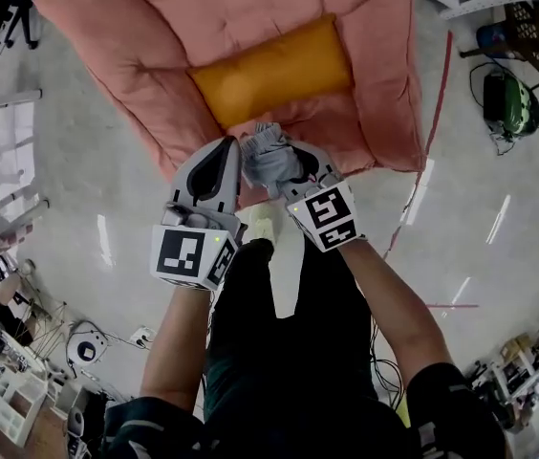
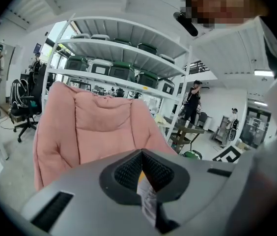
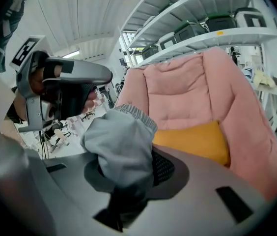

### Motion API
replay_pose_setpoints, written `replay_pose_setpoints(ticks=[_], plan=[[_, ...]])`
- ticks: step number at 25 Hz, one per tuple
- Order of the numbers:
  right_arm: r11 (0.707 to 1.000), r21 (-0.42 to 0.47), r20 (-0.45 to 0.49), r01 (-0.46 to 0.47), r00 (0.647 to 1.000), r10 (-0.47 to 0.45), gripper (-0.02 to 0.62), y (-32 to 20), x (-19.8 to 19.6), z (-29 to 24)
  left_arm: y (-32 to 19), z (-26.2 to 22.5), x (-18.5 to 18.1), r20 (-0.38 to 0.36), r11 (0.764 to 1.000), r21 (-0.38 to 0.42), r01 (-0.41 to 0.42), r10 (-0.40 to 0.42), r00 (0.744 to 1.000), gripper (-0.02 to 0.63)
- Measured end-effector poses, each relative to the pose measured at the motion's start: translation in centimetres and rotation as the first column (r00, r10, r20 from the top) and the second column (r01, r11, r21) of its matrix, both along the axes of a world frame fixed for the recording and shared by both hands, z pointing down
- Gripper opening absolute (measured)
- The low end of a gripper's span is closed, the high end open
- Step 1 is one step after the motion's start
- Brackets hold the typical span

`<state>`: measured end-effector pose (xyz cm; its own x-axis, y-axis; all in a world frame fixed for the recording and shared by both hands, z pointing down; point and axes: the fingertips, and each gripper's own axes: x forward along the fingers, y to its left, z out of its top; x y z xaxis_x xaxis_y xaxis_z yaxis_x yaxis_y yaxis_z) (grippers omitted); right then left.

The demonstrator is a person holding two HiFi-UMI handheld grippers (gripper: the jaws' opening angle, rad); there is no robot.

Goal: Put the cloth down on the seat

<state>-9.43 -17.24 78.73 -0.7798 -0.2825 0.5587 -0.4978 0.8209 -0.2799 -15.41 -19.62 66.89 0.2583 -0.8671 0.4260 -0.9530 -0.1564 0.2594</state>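
So you've got the grey cloth [image 1: 268,159] bunched up between the two tools, hanging just over the front edge of the pink seat [image 1: 183,113], not on it yet. Your right gripper [image 1: 293,165] is clamped on a fat wad of it, jaws partway apart because of the bulk. Your left gripper [image 2: 142,168] is pinched nearly flat on a thin white label [image 2: 147,195], which I'm guessing belongs to the cloth.

My advice for the drop: carry it further in, toward the orange cushion [image 1: 274,70], before you let go. Right at the lip it could slide off onto the floor [image 1: 88,180]. Lower until the cloth actually rests on the padding, then open the right side first, since that one carries the weight. That label grip looks flimsy, so don't tug sideways with the left. Lift both tools straight out so nothing snags and drags it back.
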Motion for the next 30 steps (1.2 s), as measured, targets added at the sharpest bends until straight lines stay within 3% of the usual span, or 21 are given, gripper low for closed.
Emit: replay_pose_setpoints(ticks=[8, 13, 15, 19, 23, 26, 30], plan=[[0.999, 0.024, -0.179, 0.037, 0.983, -0.032, 0.103, -2.4, 3.6, 11.3, -1.3, 6.8, 1.8, -0.026, 0.999, -0.026, -0.03, 0.029, 0.999, 0.005], [0.988, 0.106, -0.413, 0.113, 0.909, -0.059, 0.114, -3.9, 7.4, 15.9, -1.8, 9.7, 2.8, -0.008, 0.998, -0.045, -0.043, 0.043, 0.999, 0.005], [0.987, 0.105, -0.465, 0.126, 0.883, -0.063, 0.124, -4.3, 8.7, 17.3, -2.0, 10.6, 3.3, -0.006, 0.998, -0.052, -0.048, 0.048, 0.999, 0.005], [0.985, 0.093, -0.515, 0.147, 0.853, -0.079, 0.148, -4.9, 9.9, 19.3, -2.6, 11.8, 4.3, -0.021, 0.996, -0.059, -0.066, 0.065, 0.998, 0.005], [0.978, 0.069, -0.563, 0.195, 0.817, -0.123, 0.218, -4.9, 9.8, 20.8, -3.1, 11.9, 4.8, -0.032, 0.995, -0.058, -0.08, 0.079, 0.996, 0.005], [0.978, 0.058, -0.567, 0.198, 0.814, -0.131, 0.279, -4.8, 9.5, 19.9, -2.9, 11.4, 4.6, -0.044, 0.994, -0.061, -0.086, 0.083, 0.996, 0.005], [0.979, 0.066, -0.557, 0.195, 0.821, -0.126, 0.286, -4.4, 9.2, 16.9, -2.5, 10.3, 4.3, -0.049, 0.994, -0.07, -0.086, 0.082, 0.995, 0.005]])
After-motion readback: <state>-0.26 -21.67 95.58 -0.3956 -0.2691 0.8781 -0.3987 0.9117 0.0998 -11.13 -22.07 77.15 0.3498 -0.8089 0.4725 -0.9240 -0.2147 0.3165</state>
